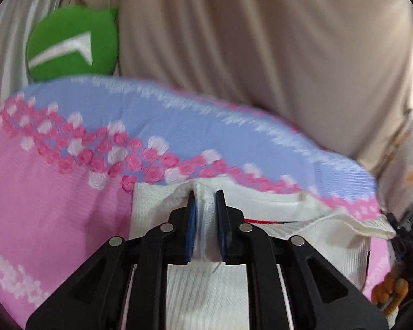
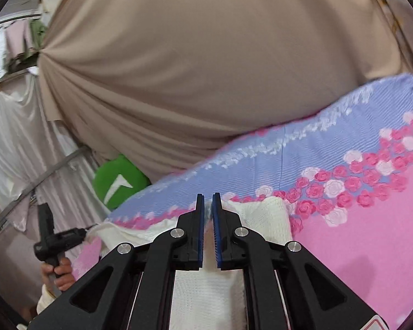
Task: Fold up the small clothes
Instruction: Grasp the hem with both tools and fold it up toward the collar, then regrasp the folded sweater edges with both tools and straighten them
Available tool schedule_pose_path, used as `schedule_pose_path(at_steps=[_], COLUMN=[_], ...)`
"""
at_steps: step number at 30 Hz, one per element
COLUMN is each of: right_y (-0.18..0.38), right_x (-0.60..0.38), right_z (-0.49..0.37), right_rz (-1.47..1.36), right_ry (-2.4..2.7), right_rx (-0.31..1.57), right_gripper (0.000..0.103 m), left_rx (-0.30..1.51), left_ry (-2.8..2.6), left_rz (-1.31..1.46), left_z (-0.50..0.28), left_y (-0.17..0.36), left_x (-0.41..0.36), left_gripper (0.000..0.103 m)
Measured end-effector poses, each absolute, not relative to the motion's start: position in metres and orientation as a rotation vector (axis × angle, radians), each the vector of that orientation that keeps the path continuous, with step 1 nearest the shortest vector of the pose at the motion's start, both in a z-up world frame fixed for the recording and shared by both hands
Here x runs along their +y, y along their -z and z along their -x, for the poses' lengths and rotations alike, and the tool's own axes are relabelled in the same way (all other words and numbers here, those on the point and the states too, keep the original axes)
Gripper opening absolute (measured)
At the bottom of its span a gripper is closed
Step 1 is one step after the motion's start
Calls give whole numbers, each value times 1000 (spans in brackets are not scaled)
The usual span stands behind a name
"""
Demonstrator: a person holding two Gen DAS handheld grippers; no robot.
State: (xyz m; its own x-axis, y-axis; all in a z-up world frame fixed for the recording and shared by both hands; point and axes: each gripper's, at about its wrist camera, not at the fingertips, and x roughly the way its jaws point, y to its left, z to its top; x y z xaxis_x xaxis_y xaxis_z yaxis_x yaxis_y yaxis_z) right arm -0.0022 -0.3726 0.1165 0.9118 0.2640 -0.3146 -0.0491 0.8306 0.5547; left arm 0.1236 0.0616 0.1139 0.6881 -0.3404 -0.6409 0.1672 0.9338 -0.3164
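White knit garment (image 1: pixel 311 236) lies low-centre in both views on a pink-and-blue floral bedsheet (image 1: pixel 41 192), lifted at two spots (likely to carry one edge over for a fold). Left gripper (image 1: pixel 205 192) pinches a bunched ridge of it. Right gripper (image 2: pixel 208 195) looks pressed together on an edge, grip partly hidden; green cushion (image 2: pixel 118 181) at mid-left.

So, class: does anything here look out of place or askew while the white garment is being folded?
Nothing stands out. Both the left gripper and right gripper pinch the white garment over the floral bedspread; no damage shows.
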Motion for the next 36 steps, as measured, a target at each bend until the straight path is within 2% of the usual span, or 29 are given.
schedule_pose_path(at_steps=[3, 6, 8, 9, 10, 11, 16, 18, 19, 20, 21, 22, 23, 24, 28, 30, 34, 36], right_y=[-88, -77, -80, -82, -82, -79, -47, -34, -31, -29, -29, -31, -35, -43, -77, -70, -13, -22], right_x=[-392, -407, -403, -396, -389, -383, -359, -347, -342, -336, -331, -325, -323, -324, -337, -345, -350, -348], right_z=[-44, -47, -29, -16, -6, 7, 60, 72, 74, 75, 76, 75, 76, 80, 118, 125, 116, 119], right_rz=[-663, -703, -651, -597, -564, -539, -536, -520, -502, -473, -444, -413, -403, -422, -506, -521, -506, -489], right_ry=[-105, -53, -55, -53, -55, -66, -77, -59, -51, -42, -38, -37, -37, -51, -68, -46, 54, 60], right_rx=[461, 481, 488, 511, 527, 545, 639, 674, 685, 693, 693, 695, 691, 665, 531, 563, 779, 749], right_gripper=[10, 13, 26, 44, 56, 59, 64, 64, 64, 63, 48, 17, 8, 8, 8, 7, 8, 12], left_rx=[865, 841, 776, 747, 717, 707, 827, 894, 917, 931, 936, 930, 928, 928, 876, 888, 1002, 956], left_ry=[205, 174, 173, 179, 201, 229, 324, 360, 365, 361, 346, 315, 301, 314, 310, 299, 252, 239], left_rz=[266, 323, 313, 301, 285, 264, 226, 242, 240, 227, 204, 170, 162, 179, 201, 192, 179, 144], left_z=[-168, -169, -149, -137, -121, -106, -49, -33, -28, -25, -22, -19, -17, -14, 8, 15, 12, 22], left_y=[-72, -63, -77, -86, -94, -98, -76, -55, -47, -41, -38, -38, -41, -45, -73, -71, -25, -29], left_x=[60, 76, 90, 96, 102, 107, 115, 115, 114, 111, 108, 106, 106, 108, 132, 139, 144, 140], left_gripper=[19, 37, 68, 74, 79, 85, 89, 87, 81, 62, 53, 35, 19, 11, 9, 9, 10, 11])
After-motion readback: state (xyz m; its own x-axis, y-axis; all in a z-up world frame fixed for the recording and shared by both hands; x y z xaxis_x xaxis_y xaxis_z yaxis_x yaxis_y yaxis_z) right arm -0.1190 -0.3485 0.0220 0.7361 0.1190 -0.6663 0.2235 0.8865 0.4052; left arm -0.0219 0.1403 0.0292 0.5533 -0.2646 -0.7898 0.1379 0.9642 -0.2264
